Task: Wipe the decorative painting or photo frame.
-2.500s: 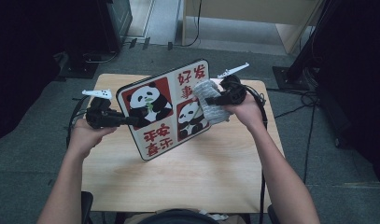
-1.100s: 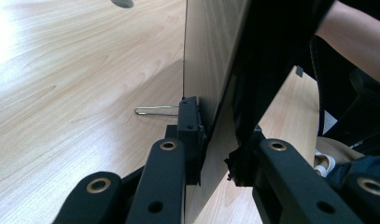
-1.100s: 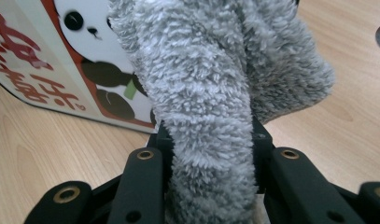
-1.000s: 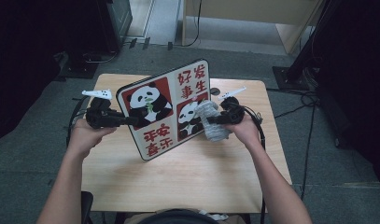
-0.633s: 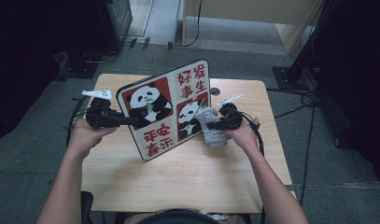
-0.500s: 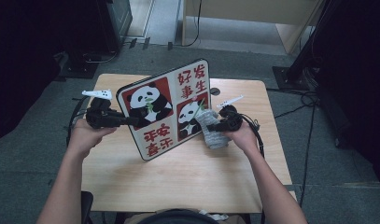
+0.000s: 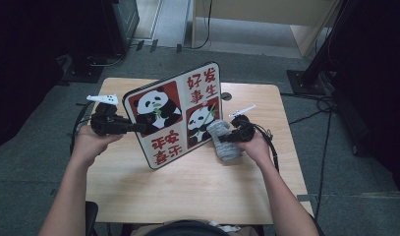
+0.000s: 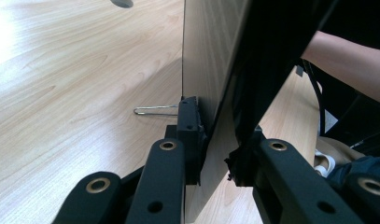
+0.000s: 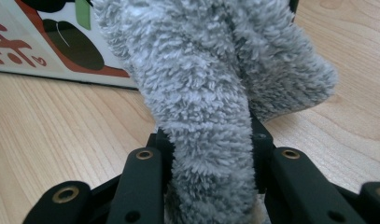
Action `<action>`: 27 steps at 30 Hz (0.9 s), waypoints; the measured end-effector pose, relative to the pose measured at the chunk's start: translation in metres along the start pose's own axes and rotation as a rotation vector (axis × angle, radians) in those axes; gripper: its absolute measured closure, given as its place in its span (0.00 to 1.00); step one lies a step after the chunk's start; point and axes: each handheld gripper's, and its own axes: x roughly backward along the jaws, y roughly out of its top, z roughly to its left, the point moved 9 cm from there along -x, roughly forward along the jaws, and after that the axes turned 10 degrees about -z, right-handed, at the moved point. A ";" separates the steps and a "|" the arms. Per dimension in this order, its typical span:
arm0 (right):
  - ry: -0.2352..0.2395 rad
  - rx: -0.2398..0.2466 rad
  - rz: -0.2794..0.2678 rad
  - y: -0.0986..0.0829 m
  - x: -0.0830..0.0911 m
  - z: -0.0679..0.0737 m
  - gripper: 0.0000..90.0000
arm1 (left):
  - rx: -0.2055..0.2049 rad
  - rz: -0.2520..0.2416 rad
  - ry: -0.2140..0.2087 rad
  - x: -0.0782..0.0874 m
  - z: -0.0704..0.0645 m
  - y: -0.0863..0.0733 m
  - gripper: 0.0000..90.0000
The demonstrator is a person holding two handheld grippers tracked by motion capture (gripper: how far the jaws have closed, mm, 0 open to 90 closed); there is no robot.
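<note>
In the high view, a panda board [image 7: 180,115] stands tilted on its lower edge near the middle of the wooden table [image 7: 187,196], its printed face with two pandas and red characters turned toward the camera. The left gripper [image 7: 131,128], at the centre left of the frame, meets the board's left edge, and the person's left hand [image 7: 89,142] grips it from below. At the centre right, the right gripper [image 7: 222,138] holds a grey fluffy cloth [image 7: 224,142] just beside the board's lower right part, where it seems to touch the printed face. In the left gripper view, the jaws rise from the bottom of the frame and are clamped on the board's edge [image 8: 215,116], one on each side; a thin metal wire [image 8: 155,110] lies on the table at the centre left, beside the board. In the right gripper view, the jaws are closed on the cloth [image 9: 211,93], which bulges up through the middle of the frame, and the board's printed lower edge [image 9: 52,60] crosses the upper left, resting on the table.
</note>
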 end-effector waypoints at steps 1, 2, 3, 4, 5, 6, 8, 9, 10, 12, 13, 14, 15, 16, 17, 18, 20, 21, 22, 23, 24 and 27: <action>0.000 0.000 0.002 0.000 0.000 0.000 0.75 | 0.008 -0.001 0.002 0.000 0.000 0.000 0.87; 0.000 0.000 0.002 0.000 0.000 0.000 0.75 | 0.008 -0.001 0.002 0.000 0.000 0.000 0.87; 0.000 0.000 0.004 0.000 0.001 0.001 0.75 | 0.009 -0.001 0.002 0.000 0.000 0.000 0.87; -0.001 -0.001 0.007 0.000 0.002 0.001 0.75 | 0.009 -0.001 0.004 0.000 0.000 0.000 0.87; -0.002 0.000 0.010 0.001 0.003 0.001 0.75 | 0.009 -0.001 0.004 0.000 0.000 0.000 0.87; -0.004 0.006 0.007 0.002 0.005 0.002 0.76 | 0.009 -0.001 0.004 0.000 0.000 0.000 0.87; -0.010 0.015 0.008 0.003 0.008 0.002 0.76 | 0.010 0.000 0.005 0.000 0.000 0.000 0.87; -0.014 0.017 0.007 0.003 0.010 0.002 0.76 | 0.010 -0.001 0.006 0.000 0.000 0.000 0.87; -0.014 0.020 0.004 0.004 0.012 0.003 0.76 | 0.010 -0.001 0.005 0.000 0.000 0.000 0.87; -0.017 0.017 -0.004 0.006 0.015 0.004 0.76 | 0.010 -0.001 0.004 0.000 0.000 0.000 0.87; -0.016 0.016 -0.014 0.007 0.017 0.005 0.76 | 0.012 -0.001 0.002 0.000 0.001 0.000 0.87; -0.017 0.017 -0.023 0.009 0.019 0.006 0.76 | 0.012 -0.001 0.002 0.000 0.001 0.000 0.86; -0.015 0.020 -0.027 0.011 0.021 0.007 0.76 | 0.012 -0.001 0.003 0.000 0.001 0.000 0.87; -0.017 0.025 -0.034 0.012 0.022 0.007 0.76 | 0.014 -0.001 0.003 0.001 0.001 0.000 0.86; -0.023 0.030 -0.045 0.015 0.025 0.008 0.76 | 0.014 -0.001 0.003 0.001 0.001 0.000 0.87; -0.023 0.030 -0.045 0.015 0.025 0.008 0.76 | 0.014 -0.001 0.003 0.001 0.001 0.000 0.86; -0.023 0.035 -0.056 0.020 0.029 0.009 0.76 | 0.015 -0.002 0.002 0.001 0.001 0.000 0.86; -0.026 0.038 -0.062 0.024 0.033 0.012 0.76 | 0.018 -0.002 0.003 0.001 0.001 0.000 0.86; -0.027 0.038 -0.068 0.025 0.034 0.013 0.76 | 0.019 -0.002 0.003 0.001 0.001 0.000 0.86; -0.027 0.040 -0.072 0.027 0.036 0.015 0.76 | 0.018 -0.002 0.003 0.001 0.001 0.000 0.86; -0.028 0.045 -0.077 0.029 0.037 0.016 0.76 | 0.019 -0.003 0.003 0.001 0.001 0.000 0.86; -0.028 0.050 -0.081 0.035 0.041 0.021 0.76 | 0.023 -0.004 0.000 0.001 0.001 0.000 0.86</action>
